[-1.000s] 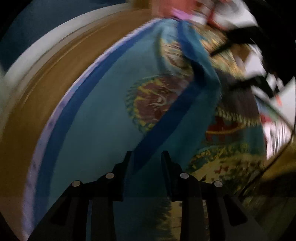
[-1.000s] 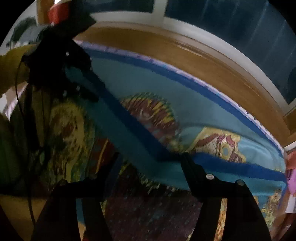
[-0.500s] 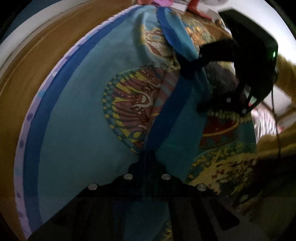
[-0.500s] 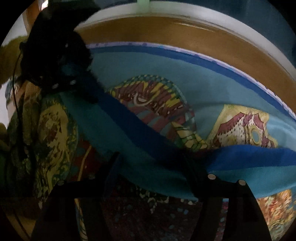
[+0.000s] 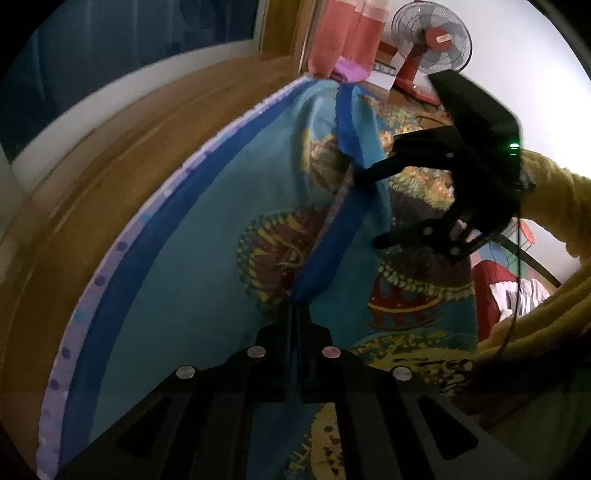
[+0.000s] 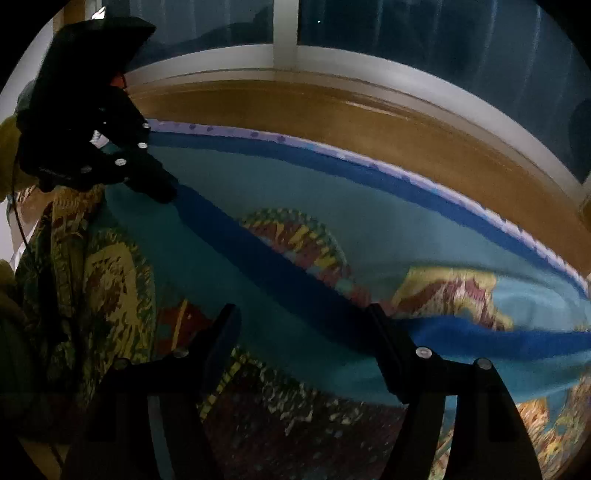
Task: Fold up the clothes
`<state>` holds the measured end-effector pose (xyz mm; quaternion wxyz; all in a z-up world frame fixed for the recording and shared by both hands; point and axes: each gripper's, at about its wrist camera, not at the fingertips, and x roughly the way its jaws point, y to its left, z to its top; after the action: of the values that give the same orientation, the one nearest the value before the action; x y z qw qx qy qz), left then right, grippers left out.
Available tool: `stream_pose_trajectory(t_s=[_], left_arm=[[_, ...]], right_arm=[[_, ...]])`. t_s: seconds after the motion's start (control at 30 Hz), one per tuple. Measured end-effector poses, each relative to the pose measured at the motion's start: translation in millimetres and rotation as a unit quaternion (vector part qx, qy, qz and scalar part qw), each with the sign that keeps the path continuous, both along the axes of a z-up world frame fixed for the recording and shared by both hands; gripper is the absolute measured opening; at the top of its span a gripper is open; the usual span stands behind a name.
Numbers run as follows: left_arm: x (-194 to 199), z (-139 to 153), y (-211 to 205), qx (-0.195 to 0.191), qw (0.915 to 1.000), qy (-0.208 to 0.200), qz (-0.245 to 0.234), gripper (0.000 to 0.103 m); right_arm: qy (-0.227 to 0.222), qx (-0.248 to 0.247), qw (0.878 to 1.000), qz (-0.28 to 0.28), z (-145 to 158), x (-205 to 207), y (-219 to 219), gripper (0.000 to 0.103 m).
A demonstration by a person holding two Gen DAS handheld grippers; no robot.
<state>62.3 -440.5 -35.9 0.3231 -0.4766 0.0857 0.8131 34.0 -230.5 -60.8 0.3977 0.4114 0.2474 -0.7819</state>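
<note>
In the left wrist view, the left gripper [image 5: 295, 306] sat nearest at 6 o'clock, its jaws pressed together on the dark blue border [image 5: 321, 266] of the teal patterned cloth [image 5: 192, 277]. From that pinch the border ran up toward 12 o'clock as a raised fold. At 2 o'clock the right gripper [image 5: 373, 206] stood with its jaws apart, the fold's edge between them; whether the pads touched it could not be told. A yellow sleeve [image 5: 554, 195] reached in behind it at 3 o'clock.

The cloth was spread over a patterned bedcover [image 5: 417, 280], its far edge along a purple dotted strip [image 5: 99, 280] beside the wooden frame [image 5: 74, 206]. Farthest off, at 1 o'clock, stood a red fan [image 5: 428, 40] beside a pink curtain [image 5: 343, 33].
</note>
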Motion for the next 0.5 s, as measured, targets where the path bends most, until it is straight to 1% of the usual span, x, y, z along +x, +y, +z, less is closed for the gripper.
stream_pose_trajectory(t_s=[0.07,0.27,0.37,0.5], left_arm=[[6.7,6.7,-1.1,-0.004,0.9999,0.012,0.001,0.002],[10.1,20.8,-1.6,-0.014,0.9993,0.033,0.008,0.002],[2.6,21.7,2.0,-0.025,0.9986,0.041,0.02,0.002],[-5.9,36.3,-10.3,-0.027,0.9973,0.056,0.04,0.002]], right_arm=[[0.004,0.003,1.0,0.007,-0.4,-3.4,-3.8,0.07],[0.017,0.006,0.999,0.028,-0.2,-10.0,-12.8,0.07],[0.018,0.007,0.999,0.037,1.1,-13.3,-14.9,0.07],[0.006,0.013,0.999,0.042,-5.0,-24.8,-14.9,0.07]])
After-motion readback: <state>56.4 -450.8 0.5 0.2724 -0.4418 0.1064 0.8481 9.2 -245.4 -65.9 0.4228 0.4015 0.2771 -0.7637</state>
